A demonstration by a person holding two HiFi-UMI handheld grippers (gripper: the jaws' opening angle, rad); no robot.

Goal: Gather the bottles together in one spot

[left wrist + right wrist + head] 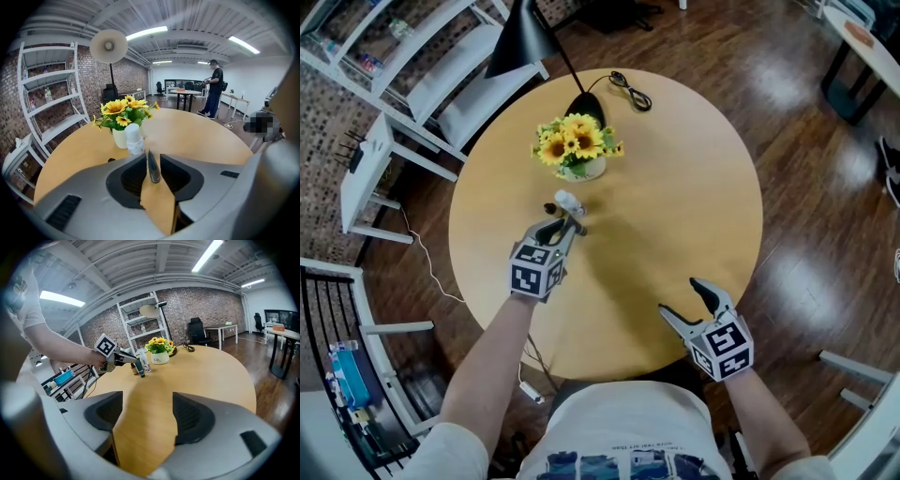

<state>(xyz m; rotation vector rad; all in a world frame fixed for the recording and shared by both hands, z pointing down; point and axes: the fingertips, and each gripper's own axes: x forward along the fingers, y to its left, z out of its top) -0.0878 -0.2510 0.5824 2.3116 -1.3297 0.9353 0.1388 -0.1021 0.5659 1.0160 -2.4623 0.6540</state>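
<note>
Round wooden tabletop (675, 206): slim dark bottle (153, 166) stands upright between left gripper's (565, 225) barely parted jaws; right gripper (682, 296) gapes empty, farther off

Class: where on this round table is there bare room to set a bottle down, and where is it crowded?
Bare: the table's whole right half, from the sunflower vase to the right gripper. Crowded: left of centre, where the bottles cluster between the vase and the left gripper; lamp base and cable occupy the far edge.

head view: steeply down on table (694, 187) | left gripper view: low, near sunflowers (123, 108) | right gripper view: farther, same sunflowers
</note>
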